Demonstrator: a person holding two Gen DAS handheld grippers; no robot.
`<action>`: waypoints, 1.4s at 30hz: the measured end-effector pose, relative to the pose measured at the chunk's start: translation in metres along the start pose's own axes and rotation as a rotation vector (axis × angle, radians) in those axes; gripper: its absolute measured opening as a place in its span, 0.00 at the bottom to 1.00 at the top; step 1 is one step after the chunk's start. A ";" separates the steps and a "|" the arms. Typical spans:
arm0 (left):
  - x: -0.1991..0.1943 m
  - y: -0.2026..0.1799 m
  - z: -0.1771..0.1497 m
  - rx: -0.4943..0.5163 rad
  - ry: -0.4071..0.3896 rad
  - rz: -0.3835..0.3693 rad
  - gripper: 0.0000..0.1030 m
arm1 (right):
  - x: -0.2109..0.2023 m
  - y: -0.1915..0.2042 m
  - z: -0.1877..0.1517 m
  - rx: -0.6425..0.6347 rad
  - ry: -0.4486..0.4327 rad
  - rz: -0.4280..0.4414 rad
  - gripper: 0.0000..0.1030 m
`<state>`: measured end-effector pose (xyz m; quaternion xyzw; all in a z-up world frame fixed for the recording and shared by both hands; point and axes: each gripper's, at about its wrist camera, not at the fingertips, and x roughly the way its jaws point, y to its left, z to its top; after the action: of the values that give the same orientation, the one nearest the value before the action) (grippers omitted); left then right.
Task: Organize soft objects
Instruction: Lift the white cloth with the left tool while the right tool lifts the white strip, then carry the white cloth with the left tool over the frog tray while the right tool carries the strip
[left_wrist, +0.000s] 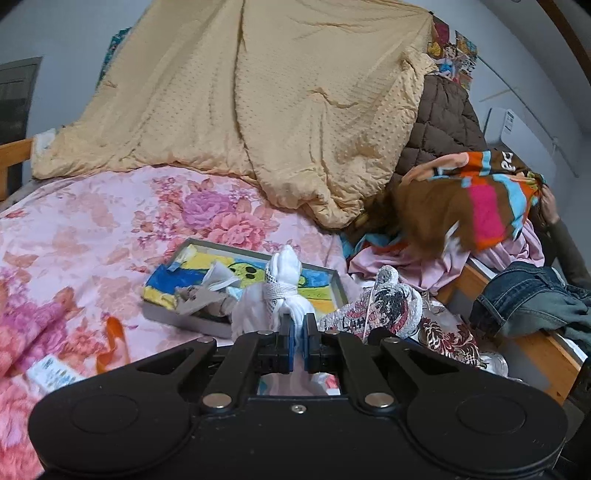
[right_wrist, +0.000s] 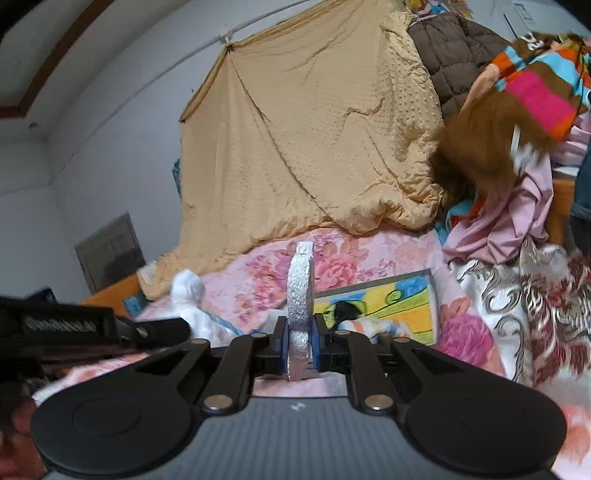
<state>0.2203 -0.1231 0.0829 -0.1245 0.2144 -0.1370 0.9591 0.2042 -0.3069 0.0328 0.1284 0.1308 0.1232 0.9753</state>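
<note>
My left gripper (left_wrist: 298, 325) is shut on a white cloth bundle (left_wrist: 284, 288) tied round its middle, which sticks up over the bed. The bundle (right_wrist: 188, 295) also shows at the left of the right wrist view. My right gripper (right_wrist: 300, 332) is shut on a flat silver-edged cushion (right_wrist: 301, 291), seen edge-on between the blue pads. In the left wrist view the cushion (left_wrist: 384, 306) shows a cartoon figure on its face, just right of the bundle. Both hang above the pink floral bedsheet (left_wrist: 92, 229).
A framed yellow-and-blue picture (left_wrist: 221, 266) lies on the bed under the bundle. A beige quilt (left_wrist: 258, 92) and a brown padded jacket (left_wrist: 443, 122) hang behind. At right, a blurred striped blanket (left_wrist: 480, 195) is held by a hand (left_wrist: 550, 206), with jeans (left_wrist: 528, 295) below.
</note>
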 end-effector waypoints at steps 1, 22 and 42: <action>0.006 0.002 0.003 0.003 0.001 -0.008 0.04 | 0.007 -0.003 0.001 0.000 0.002 -0.008 0.13; 0.171 0.012 0.076 0.023 -0.049 -0.142 0.04 | 0.132 -0.060 0.024 -0.070 -0.014 -0.159 0.13; 0.257 0.045 0.041 -0.104 0.070 -0.087 0.04 | 0.159 -0.069 0.014 -0.185 0.091 -0.243 0.14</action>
<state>0.4721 -0.1555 0.0091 -0.1786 0.2491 -0.1712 0.9363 0.3709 -0.3307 -0.0092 0.0154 0.1773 0.0214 0.9838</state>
